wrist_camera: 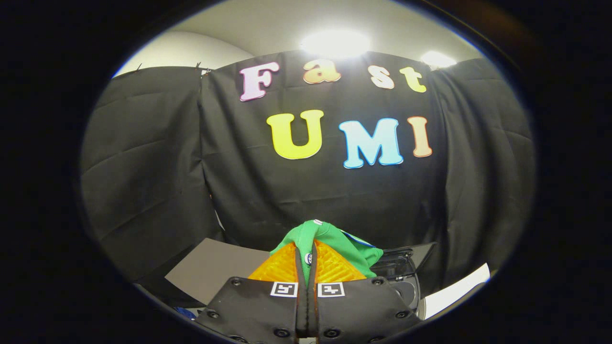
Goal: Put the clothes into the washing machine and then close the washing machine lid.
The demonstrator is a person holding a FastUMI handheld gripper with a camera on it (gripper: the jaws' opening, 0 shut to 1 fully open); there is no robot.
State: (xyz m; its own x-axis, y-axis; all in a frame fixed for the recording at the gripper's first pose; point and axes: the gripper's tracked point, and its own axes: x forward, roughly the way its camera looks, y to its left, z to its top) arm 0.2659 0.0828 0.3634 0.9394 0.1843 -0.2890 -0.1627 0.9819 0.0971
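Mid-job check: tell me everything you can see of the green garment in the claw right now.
The green garment is a soft, bright green fabric, bunched and folded, with a small white patch at its top and a thin blue-and-white edge on its right side. It is pinched between the two fingers of the claw, which press on it from both sides; a hump of cloth rises above the fingertips and more spills to the right. It is lifted up against the booth's black wall, with the washing machine low to its right.
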